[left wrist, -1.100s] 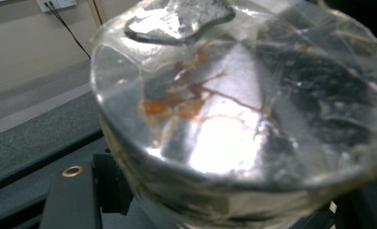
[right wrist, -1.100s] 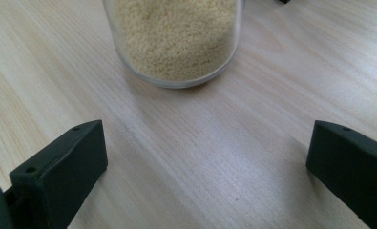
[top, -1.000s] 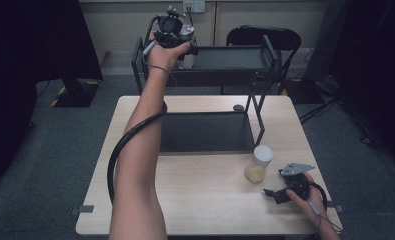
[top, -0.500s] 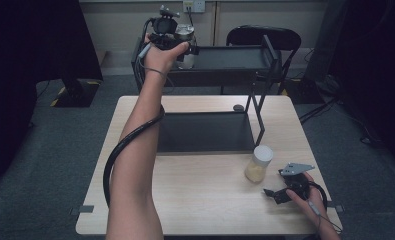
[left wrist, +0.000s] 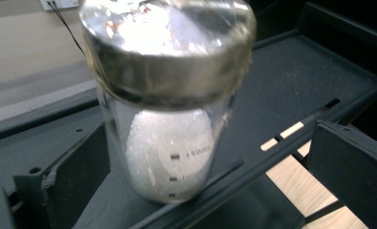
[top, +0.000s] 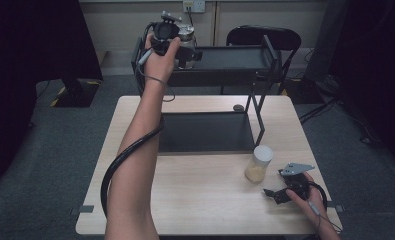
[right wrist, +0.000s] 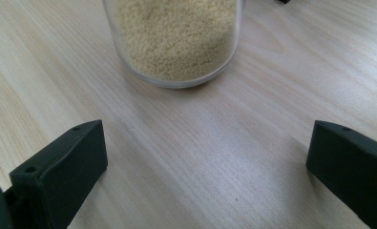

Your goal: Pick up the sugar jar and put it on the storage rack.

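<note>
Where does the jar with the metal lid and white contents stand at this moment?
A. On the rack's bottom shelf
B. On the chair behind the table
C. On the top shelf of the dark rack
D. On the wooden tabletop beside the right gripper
C: the metal-lidded jar stands on the rack's top shelf, between the open jaws of the left gripper; its pads do not press on the glass.

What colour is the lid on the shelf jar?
Shiny silver metal lid, clearest in the left gripper view.
</note>
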`<state>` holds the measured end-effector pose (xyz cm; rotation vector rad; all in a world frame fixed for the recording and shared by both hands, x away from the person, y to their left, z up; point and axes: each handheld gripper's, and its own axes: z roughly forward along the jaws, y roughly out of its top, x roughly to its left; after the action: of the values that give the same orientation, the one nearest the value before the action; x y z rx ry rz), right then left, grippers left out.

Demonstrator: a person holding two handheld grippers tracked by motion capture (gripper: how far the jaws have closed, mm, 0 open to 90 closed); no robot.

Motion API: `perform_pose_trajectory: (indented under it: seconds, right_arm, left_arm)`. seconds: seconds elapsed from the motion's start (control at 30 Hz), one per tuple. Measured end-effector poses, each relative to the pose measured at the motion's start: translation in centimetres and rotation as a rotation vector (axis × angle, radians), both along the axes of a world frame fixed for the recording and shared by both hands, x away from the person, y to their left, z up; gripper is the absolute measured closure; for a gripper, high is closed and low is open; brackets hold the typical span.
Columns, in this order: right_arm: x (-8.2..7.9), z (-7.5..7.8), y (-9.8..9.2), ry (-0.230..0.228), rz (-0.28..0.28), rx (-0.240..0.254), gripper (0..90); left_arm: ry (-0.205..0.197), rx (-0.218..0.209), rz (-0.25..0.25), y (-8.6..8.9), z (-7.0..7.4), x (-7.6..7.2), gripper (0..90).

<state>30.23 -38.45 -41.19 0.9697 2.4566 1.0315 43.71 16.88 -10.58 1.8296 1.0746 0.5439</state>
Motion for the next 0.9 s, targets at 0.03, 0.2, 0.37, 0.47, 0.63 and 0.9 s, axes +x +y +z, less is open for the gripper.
perform_pose_trajectory:
  seconds: [0.03,0.2,0.37,0.47,0.63,0.9]
  right_arm:
    - [0.0,0.0,0.0,0.0,0.0,0.0,0.0]
    - [0.0,0.0,0.0,0.0,0.001,-0.001,0.0]
    - [0.0,0.0,0.0,0.0,0.0,-0.001,0.0]
    - [0.0,0.0,0.0,0.0,0.001,-0.001,0.0]
    - [0.0,0.0,0.0,0.0,0.0,-0.001,0.0]
    - [0.0,0.0,0.0,0.0,0.0,-0.001,0.0]
  left_arm:
    - [0.0,0.0,0.0,0.0,0.0,0.0,0.3]
    - [0.005,-0.01,-0.015,0.3,-0.5,-0.7,0.6]
    - [0.001,-0.025,-0.027,0.6,-0.6,-1.4,1.3]
    - [-0.01,-0.02,-0.037,0.6,-0.6,-1.9,1.4]
    - [-0.019,-0.038,-0.072,0.9,-0.8,-2.5,1.4]
    - [-0.015,-0.049,-0.093,1.1,-2.3,-3.3,1.4]
